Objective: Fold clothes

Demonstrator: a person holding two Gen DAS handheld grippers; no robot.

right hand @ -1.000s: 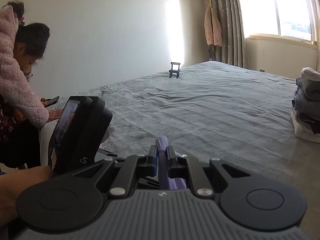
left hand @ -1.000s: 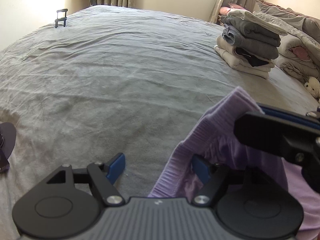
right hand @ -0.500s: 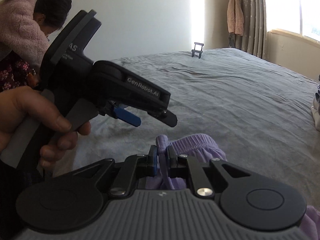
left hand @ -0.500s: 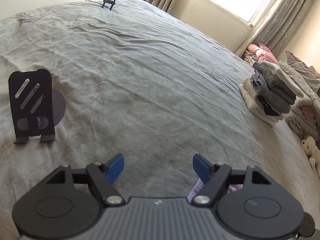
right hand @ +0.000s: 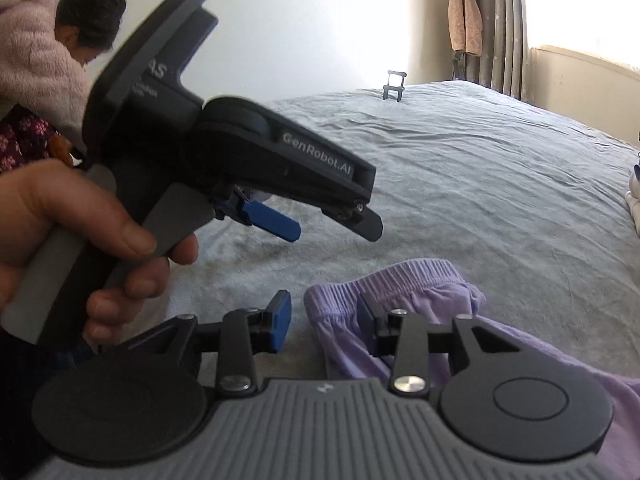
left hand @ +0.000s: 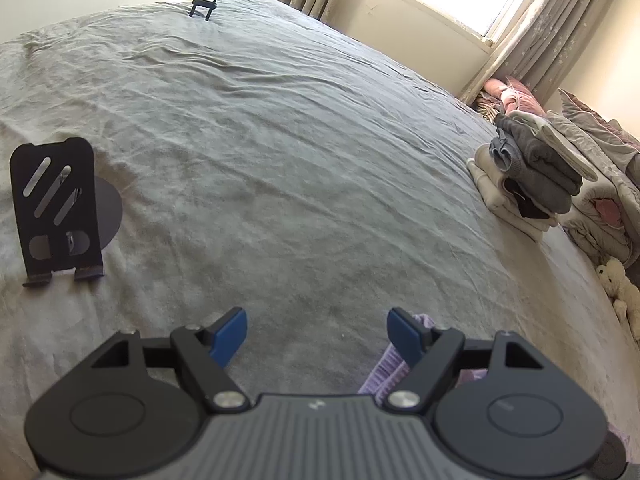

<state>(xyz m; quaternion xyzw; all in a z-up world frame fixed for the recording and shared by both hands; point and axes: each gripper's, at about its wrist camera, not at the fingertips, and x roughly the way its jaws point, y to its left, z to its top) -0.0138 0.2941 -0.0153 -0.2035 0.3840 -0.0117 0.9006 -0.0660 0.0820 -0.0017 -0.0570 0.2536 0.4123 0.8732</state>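
The left gripper [left hand: 316, 332] points downward, its blue pads spread wide with nothing between them. A bare hand [right hand: 76, 240] wraps its handle, fingers [right hand: 136, 236] curled over the trigger. The right gripper [right hand: 324, 322] tilts slightly downward, its jaws opening, the pads apart, and the one on the picture's right lies against cloth.

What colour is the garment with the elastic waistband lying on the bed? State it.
Light purple garment, plain, with a ribbed waistband; clearest in the right wrist view.
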